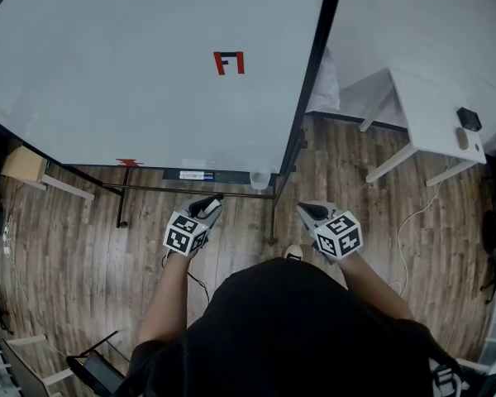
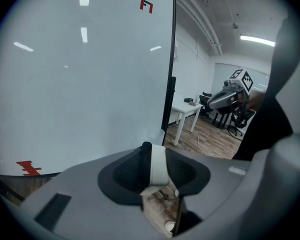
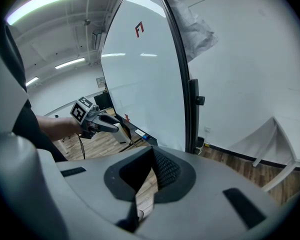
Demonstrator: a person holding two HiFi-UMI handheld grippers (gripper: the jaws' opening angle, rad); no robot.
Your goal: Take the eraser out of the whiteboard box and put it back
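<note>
The left hand-held gripper (image 2: pixel 157 153) is pinching the eraser (image 2: pixel 158 166), white face up, pads pressed on both its sides. So the eraser is out of the whiteboard box (image 1: pixel 219 175) and hangs in the air, near the box and a little on the person's side of it. The right hand-held gripper (image 3: pixel 152 155) hovers off to the side, tips drawn together, nothing between them.

By my reading the taking-out is done and the return is in hand. The next move calls for carrying the eraser forward over the box, levelling it with the narrow tray, lowering it in and only then letting go.

A marker (image 1: pixel 192 174) lies in the box already, and a clear cup (image 1: pixel 259 179) sits at its end, so there is little room. The stand's crossbar (image 1: pixel 198 191) runs just under the box and could catch the jaws. Above rises the whiteboard (image 1: pixel 149 64); a white counter (image 1: pixel 430 114) stands well off to the right.
</note>
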